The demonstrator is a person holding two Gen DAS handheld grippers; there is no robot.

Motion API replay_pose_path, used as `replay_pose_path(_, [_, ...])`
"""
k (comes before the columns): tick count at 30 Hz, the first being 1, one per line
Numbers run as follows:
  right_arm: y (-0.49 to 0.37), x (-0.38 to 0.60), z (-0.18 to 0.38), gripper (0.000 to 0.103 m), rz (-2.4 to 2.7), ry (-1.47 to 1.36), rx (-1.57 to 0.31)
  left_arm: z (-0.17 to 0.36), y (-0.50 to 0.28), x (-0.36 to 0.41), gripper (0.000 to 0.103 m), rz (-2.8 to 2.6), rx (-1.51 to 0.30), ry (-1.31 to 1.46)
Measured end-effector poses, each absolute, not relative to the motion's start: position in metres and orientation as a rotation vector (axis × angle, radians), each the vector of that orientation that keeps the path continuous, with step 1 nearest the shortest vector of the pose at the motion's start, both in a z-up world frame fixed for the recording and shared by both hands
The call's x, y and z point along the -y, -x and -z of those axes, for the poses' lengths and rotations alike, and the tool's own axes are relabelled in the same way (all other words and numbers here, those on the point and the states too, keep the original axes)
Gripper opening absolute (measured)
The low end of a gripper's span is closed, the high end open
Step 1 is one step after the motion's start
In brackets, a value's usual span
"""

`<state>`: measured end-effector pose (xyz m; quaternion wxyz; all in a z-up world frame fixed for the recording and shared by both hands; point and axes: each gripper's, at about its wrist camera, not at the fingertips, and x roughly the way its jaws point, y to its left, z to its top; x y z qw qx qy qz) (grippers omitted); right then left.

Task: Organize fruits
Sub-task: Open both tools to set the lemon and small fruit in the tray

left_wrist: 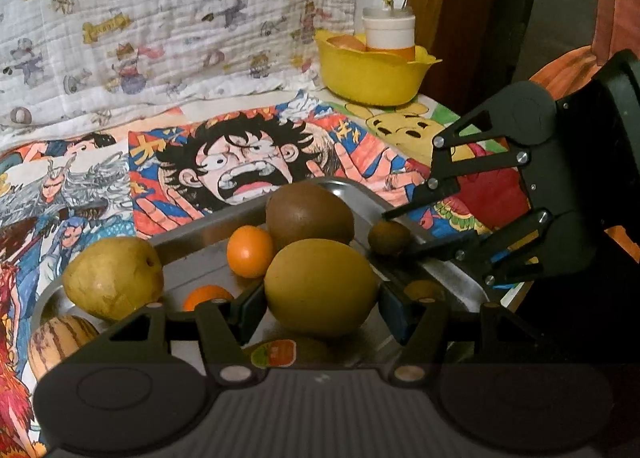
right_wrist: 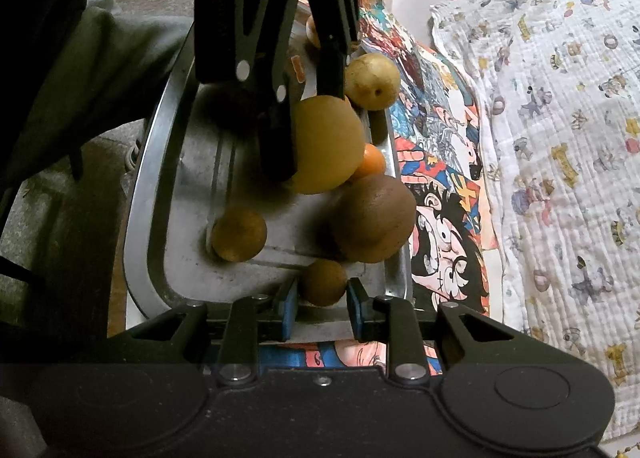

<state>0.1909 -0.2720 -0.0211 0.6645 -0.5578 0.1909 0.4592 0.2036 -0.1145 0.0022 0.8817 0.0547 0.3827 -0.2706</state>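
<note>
A big round yellow-green fruit point(left_wrist: 320, 286) sits between the blue pads of my left gripper point(left_wrist: 322, 312), which is shut on it over the metal tray point(left_wrist: 192, 246). From the right wrist view the same fruit point(right_wrist: 326, 145) shows clamped under the left gripper point(right_wrist: 304, 117). My right gripper point(right_wrist: 322, 306) is shut on a small brown kiwi point(right_wrist: 323, 282) at the tray's near rim; it reaches in from the right as the right gripper point(left_wrist: 394, 234) in the left wrist view. In the tray lie a large brown fruit point(left_wrist: 308, 213), an orange point(left_wrist: 250, 252) and a pear point(left_wrist: 114, 278).
A yellow bowl point(left_wrist: 372, 73) with orange fruit and a white cup stands at the back right. A striped melon point(left_wrist: 60, 342) lies left of the tray, a small yellowish fruit point(right_wrist: 239, 234) inside it. A printed cloth point(right_wrist: 560, 137) borders the comic-patterned table cover. A person's sleeve point(right_wrist: 100, 69) is nearby.
</note>
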Motion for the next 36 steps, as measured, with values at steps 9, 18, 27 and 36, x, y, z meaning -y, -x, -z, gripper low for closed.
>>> replay_pose_path(9, [-0.192,0.272,0.022,0.029,-1.042,1.266,-0.423,-0.001,-0.205,0.116,0.066,0.559,-0.811,-0.111])
replay_pose_path(18, [-0.190,0.274,0.022,0.035,-1.029,1.271,-0.410,0.000,-0.205,0.117,0.067,0.558,-0.811,-0.116])
replay_pose_path(27, [-0.189,0.277,0.019,0.053,-1.010,1.260,-0.389,-0.008,-0.200,0.118,0.082,0.561,-0.770,-0.143])
replay_pose_path(36, [-0.183,0.284,0.010,0.072,-0.972,1.211,-0.364,-0.020,-0.186,0.113,0.094,0.551,-0.722,-0.106])
